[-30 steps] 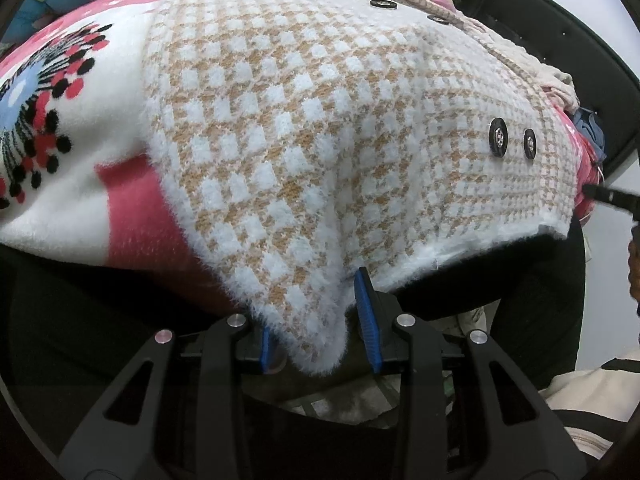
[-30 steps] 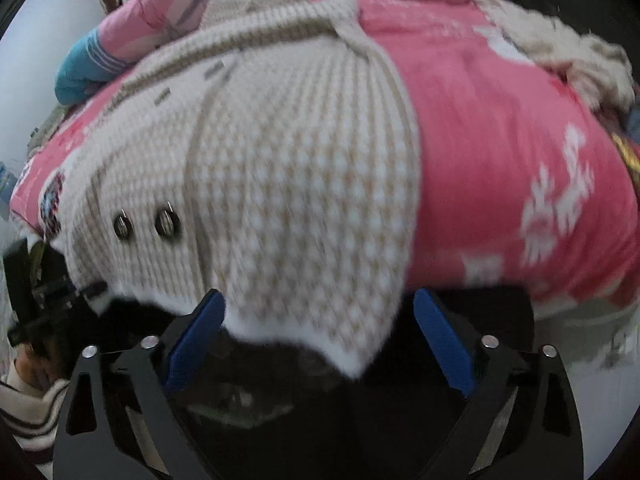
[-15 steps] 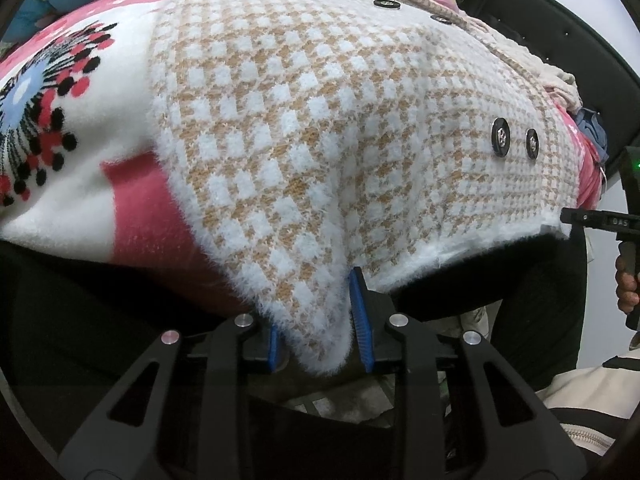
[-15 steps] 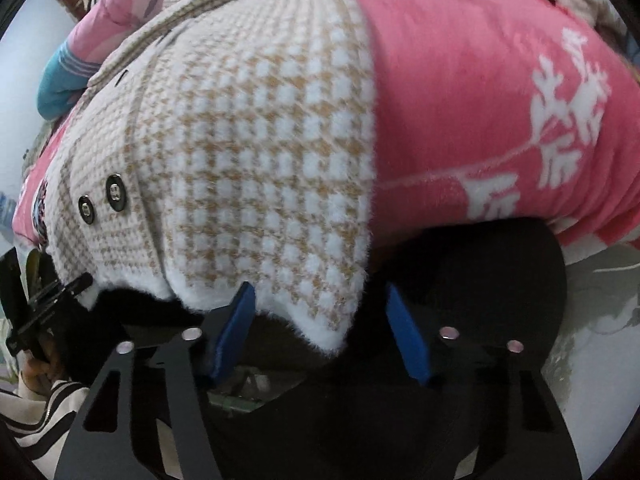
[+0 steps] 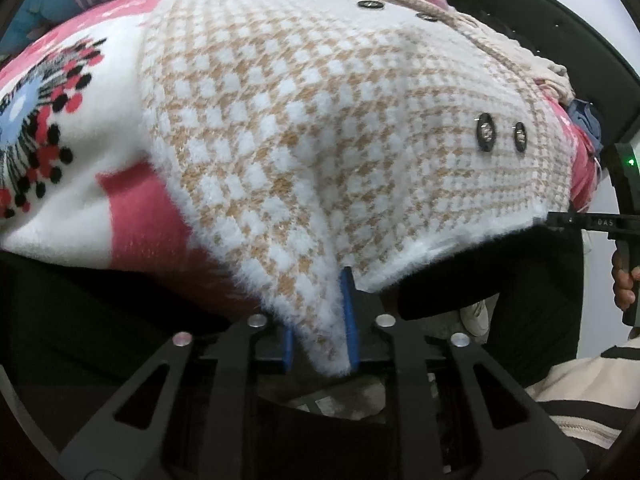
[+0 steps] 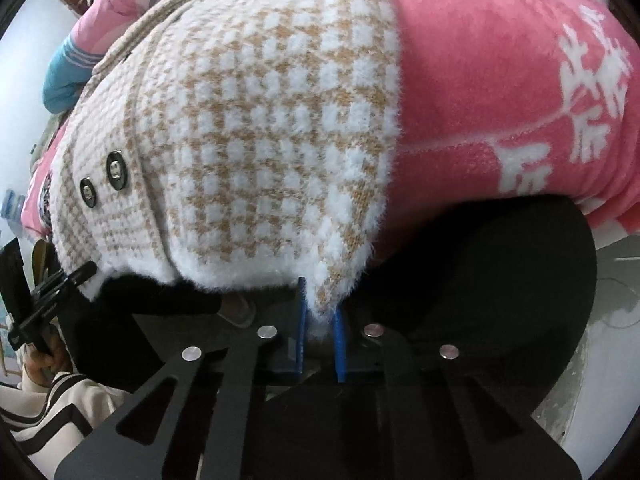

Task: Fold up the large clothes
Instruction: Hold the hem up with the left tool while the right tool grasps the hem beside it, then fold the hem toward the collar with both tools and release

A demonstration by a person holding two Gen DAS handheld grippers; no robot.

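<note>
We see a fluffy tan-and-white houndstooth coat (image 5: 320, 128) with dark buttons (image 5: 485, 132) and a white fuzzy hem, spread over a pink patterned blanket (image 6: 500, 92) on the bed. Our left gripper (image 5: 318, 332) is closing its jaws on one hem corner; our right gripper (image 6: 320, 336) is clamped on the other hem corner.

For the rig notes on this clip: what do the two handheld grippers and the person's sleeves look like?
Both the left gripper and the right gripper are black linkage frames with silver rivets and blue pads. The sleeves are cream with dark stripes.
</note>
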